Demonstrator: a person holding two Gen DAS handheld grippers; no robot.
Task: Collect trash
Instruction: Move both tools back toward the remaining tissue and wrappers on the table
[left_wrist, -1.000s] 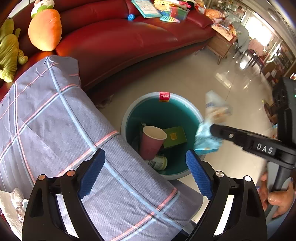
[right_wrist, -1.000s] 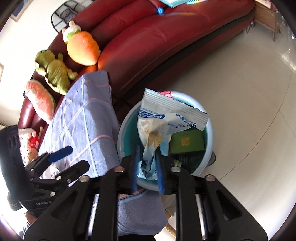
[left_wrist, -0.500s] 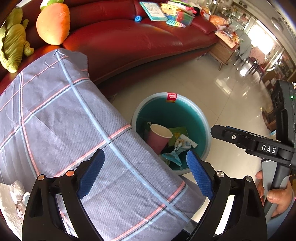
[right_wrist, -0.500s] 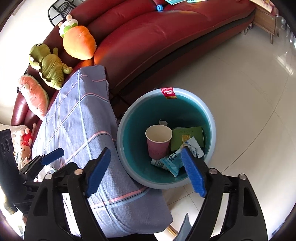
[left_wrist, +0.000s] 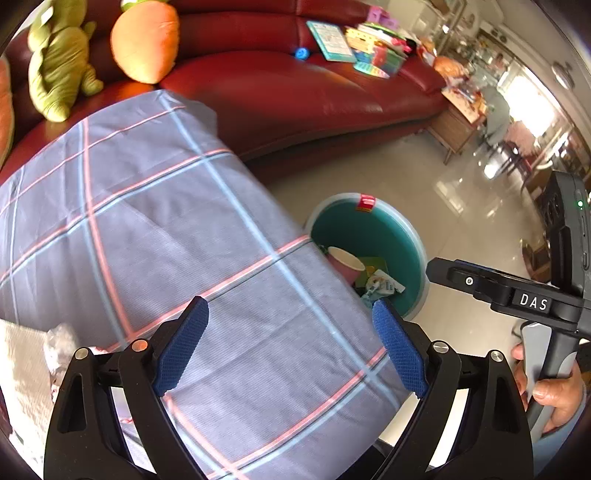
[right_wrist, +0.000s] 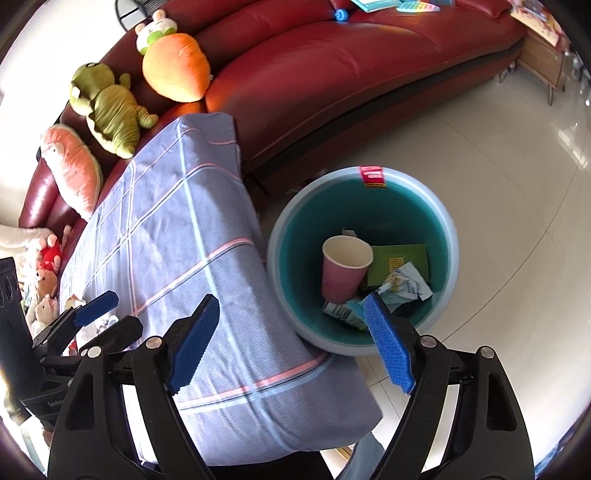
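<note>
Trash lies in the teal bin, which stands on the tiled floor just beside the cloth-covered worktop and in front of the red sofa. Inside the bin, a pink paper cup stands tilted, a green carton lies behind it, and a blue-white snack wrapper rests against the carton. The right tool hangs above the worktop edge and bin rim, jaws spread wide, nothing between the blue pads. The left tool hovers over the checked cloth, jaws also wide and empty. A hand grips the right tool's handle. Plush toys sit on the sofa.
</note>
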